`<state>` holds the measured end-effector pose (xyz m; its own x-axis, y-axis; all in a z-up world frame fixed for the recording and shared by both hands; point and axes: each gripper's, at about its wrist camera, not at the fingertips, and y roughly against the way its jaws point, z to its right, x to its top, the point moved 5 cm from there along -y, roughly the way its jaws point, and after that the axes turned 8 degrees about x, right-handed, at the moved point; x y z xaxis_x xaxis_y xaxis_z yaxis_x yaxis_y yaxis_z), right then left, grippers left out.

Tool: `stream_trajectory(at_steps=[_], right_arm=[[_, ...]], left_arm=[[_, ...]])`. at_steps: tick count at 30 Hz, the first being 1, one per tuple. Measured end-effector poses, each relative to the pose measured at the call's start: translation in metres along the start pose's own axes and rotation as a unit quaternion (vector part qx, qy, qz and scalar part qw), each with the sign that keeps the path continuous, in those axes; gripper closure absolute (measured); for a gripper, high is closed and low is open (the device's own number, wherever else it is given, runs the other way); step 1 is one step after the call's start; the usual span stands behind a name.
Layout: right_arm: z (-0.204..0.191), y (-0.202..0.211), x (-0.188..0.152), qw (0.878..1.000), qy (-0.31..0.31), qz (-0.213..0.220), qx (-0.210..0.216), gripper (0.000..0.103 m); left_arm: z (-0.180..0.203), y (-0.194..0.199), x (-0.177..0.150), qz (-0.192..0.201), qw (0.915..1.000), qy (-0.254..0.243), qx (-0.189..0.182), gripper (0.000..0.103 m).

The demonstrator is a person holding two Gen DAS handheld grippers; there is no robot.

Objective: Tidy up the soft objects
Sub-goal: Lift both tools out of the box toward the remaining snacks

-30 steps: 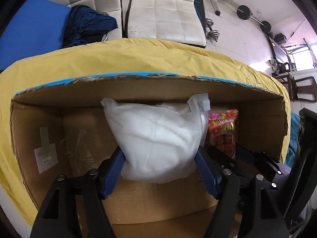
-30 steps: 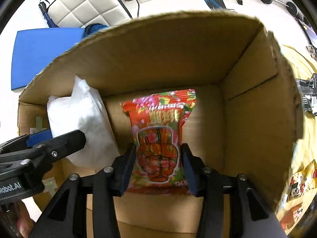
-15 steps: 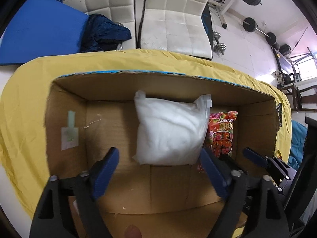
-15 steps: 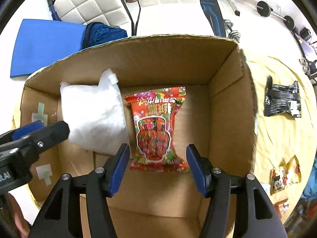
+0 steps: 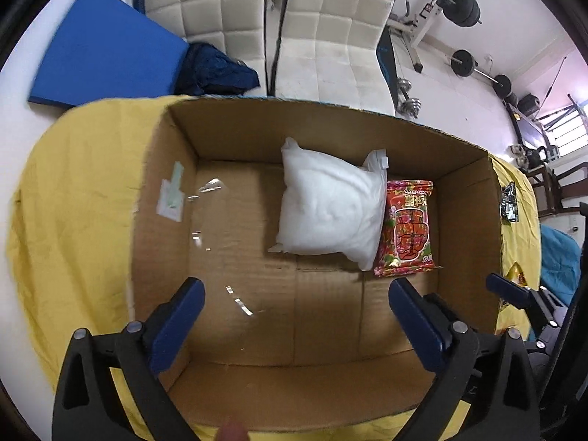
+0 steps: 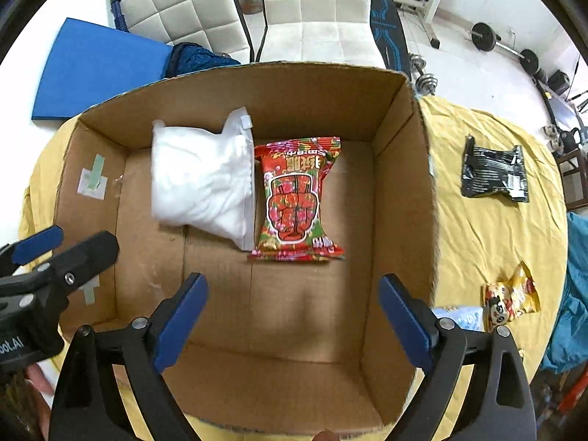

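A white soft bag (image 5: 327,213) (image 6: 202,180) lies on the floor of an open cardboard box (image 5: 235,136) (image 6: 400,169), against its far wall. A red snack packet (image 5: 408,228) (image 6: 297,198) lies right beside it, touching its right side. My left gripper (image 5: 296,294) is open and empty, above the near part of the box. My right gripper (image 6: 294,290) is open and empty, also above the near part of the box, short of the red packet. The left gripper also shows at the left edge of the right wrist view (image 6: 55,253).
The box stands on a yellow cloth (image 6: 488,242) (image 5: 77,198). On the cloth right of the box lie a black packet (image 6: 494,172), a yellow snack packet (image 6: 511,297) and a pale blue packet (image 6: 459,316). White chairs (image 5: 330,33) and a blue mat (image 5: 103,58) are behind.
Both grippers let go: the left released the white bag, the right the red packet. Both opened and pulled back and up, out of the box. The two items stay on the box floor.
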<state>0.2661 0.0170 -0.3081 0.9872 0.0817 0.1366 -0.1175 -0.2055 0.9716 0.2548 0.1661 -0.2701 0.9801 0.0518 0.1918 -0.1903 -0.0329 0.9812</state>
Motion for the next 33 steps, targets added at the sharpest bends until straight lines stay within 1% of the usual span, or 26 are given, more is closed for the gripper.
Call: stream_trajectory(at_steps=[2,5,9,15,20,24,28,31,33], right_arm=[[-0.005,0.01,-0.009,1.0,0.003,0.011,-0.005,0.007],[-0.009,0.027,-0.021,1.0,0.004,0.023,-0.005,0.007],[-0.016,0.053,-0.039,0.999,0.009,0.042,0.002,0.007],[-0.025,0.092,-0.065,0.998,0.014,0.061,0.016,0.007],[-0.026,0.122,-0.084,0.996,0.015,0.079,0.028,0.007],[-0.027,0.14,-0.094,0.995,0.02,0.088,0.041,0.007],[-0.026,0.153,-0.101,0.994,0.024,0.095,0.057,0.007],[-0.018,0.16,-0.107,0.993,0.025,0.097,0.065,0.007],[-0.004,0.164,-0.11,0.993,0.019,0.097,0.067,0.007]], left_arm=[[-0.002,0.012,-0.006,0.02,0.9997,0.0,0.013,0.0],[-0.004,0.031,-0.017,0.045,0.9987,-0.004,0.023,0.001],[-0.005,0.054,-0.03,0.078,0.9963,-0.009,0.035,0.001],[-0.006,0.089,-0.048,0.109,0.993,-0.015,0.042,0.001],[-0.006,0.114,-0.063,0.123,0.9918,-0.008,0.035,0.001],[0.001,0.133,-0.074,0.135,0.9902,-0.009,0.035,0.001],[0.01,0.144,-0.081,0.142,0.9892,-0.005,0.037,0.001],[0.022,0.15,-0.084,0.141,0.9895,0.0,0.03,0.001],[0.031,0.153,-0.087,0.141,0.9897,-0.001,0.025,0.001]])
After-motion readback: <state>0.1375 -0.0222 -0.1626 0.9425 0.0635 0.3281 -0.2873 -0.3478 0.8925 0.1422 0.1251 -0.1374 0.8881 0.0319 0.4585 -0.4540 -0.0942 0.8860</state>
